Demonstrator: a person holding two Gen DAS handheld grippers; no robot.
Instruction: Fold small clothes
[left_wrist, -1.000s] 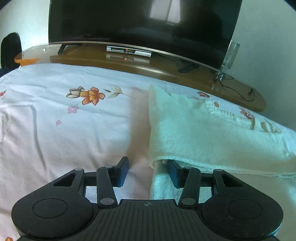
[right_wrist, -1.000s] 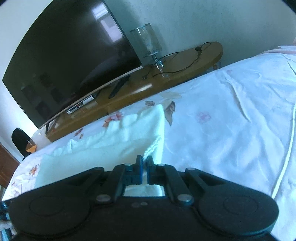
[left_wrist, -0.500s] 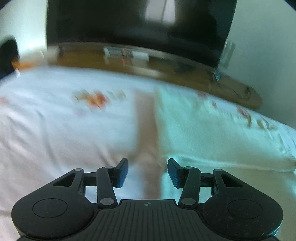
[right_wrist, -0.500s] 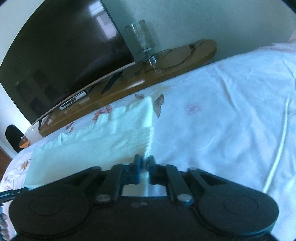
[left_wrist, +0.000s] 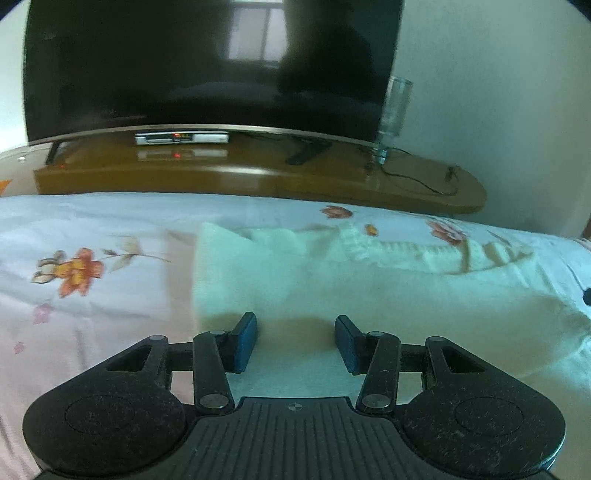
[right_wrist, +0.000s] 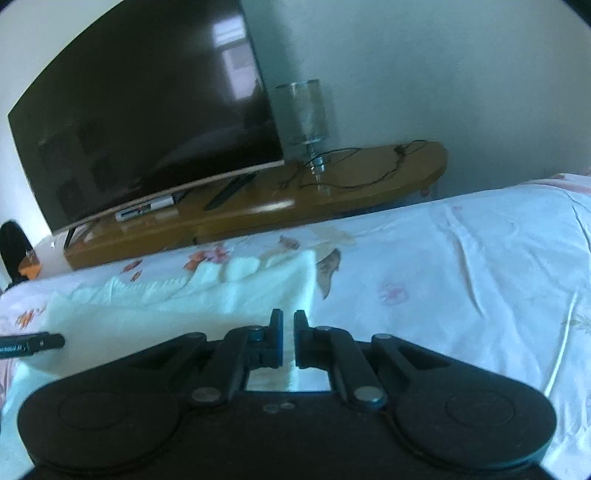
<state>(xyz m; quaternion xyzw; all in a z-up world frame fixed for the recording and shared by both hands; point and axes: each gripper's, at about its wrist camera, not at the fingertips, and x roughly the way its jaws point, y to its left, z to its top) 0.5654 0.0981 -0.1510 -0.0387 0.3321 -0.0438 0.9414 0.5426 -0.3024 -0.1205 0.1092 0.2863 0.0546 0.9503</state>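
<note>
With the left gripper (left_wrist: 295, 341) spread above the white knit garment (left_wrist: 369, 295) and the right gripper (right_wrist: 288, 332) nearly pressed together on nothing visible, an off-edge pinch could skew the fold.

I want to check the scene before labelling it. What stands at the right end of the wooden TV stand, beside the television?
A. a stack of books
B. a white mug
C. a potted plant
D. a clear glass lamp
D: a clear glass lamp stands on the wooden TV stand, beside the television.
</note>
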